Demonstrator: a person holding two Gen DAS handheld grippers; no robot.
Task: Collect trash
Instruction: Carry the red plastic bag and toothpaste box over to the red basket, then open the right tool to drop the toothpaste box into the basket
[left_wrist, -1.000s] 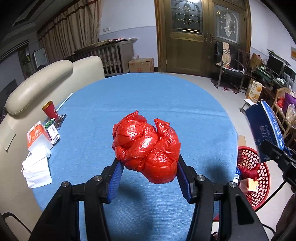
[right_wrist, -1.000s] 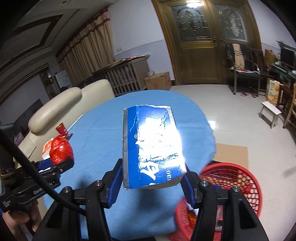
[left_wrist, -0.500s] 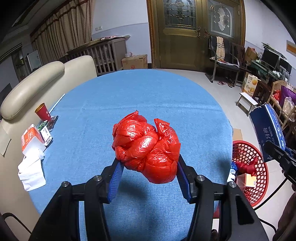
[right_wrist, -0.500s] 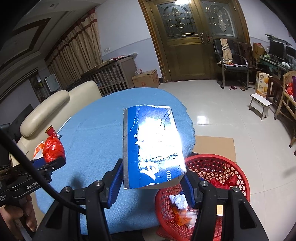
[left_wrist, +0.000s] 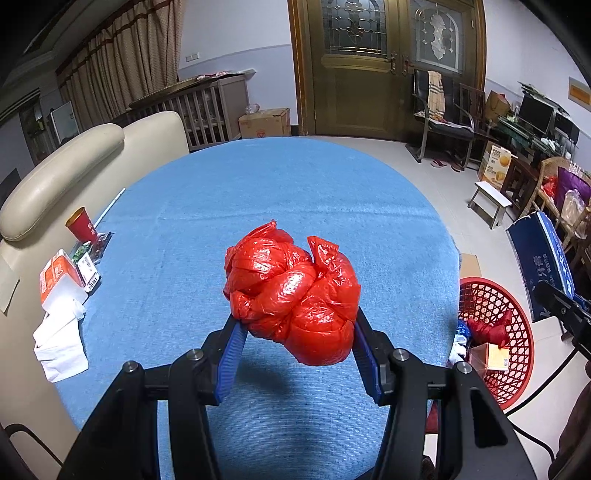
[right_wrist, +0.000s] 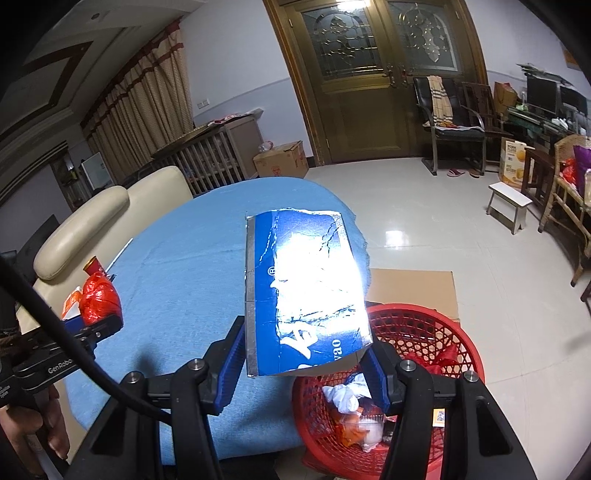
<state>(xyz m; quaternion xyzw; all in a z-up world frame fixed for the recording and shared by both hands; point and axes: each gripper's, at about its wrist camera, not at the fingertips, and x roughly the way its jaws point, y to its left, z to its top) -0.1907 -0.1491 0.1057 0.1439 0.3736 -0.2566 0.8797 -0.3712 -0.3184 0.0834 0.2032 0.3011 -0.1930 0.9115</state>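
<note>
- Red plastic bag (left_wrist: 293, 299): knotted, crumpled bundle, clamped between the blue pads of the left gripper (left_wrist: 297, 349); held clear above the blue tablecloth (left_wrist: 258, 199), not touching it. Also seen small at the left of the right wrist view.
- Blue carton (right_wrist: 304, 291): flattened, torn along its top edge, pinched between the fingers of the right gripper (right_wrist: 306, 360); its lower corner hangs over the near rim of the basket. Strong glare whitens most of the face, so the print is largely unreadable.
- Red mesh basket (right_wrist: 448, 336): on the floor just beside the table's right edge, partly on a cardboard sheet (right_wrist: 413, 288). Already holds white crumpled paper, a red bag, an orange wrapper and a small box; contents lower down are hidden by the gripper body.
- Progress, as judged: some trash is binned; both tools are loaded and neither item is dropped yet. The carton looks nearest to release; the bag is well apart from the basket, over the table.
- Remaining on the table, left edge: red paper cup (left_wrist: 81, 223), orange-and-white pack (left_wrist: 59, 275), a small labelled tray beside it, white tissue (left_wrist: 61, 341). Whether these count as trash cannot be told.
- Surroundings: cream sofa (left_wrist: 59, 177) behind the table, wooden door (left_wrist: 369, 66), chairs and a white stool (left_wrist: 489, 201) at the right.
- Cut off: the person, save part of a hand at the lower left of the right wrist view.
</note>
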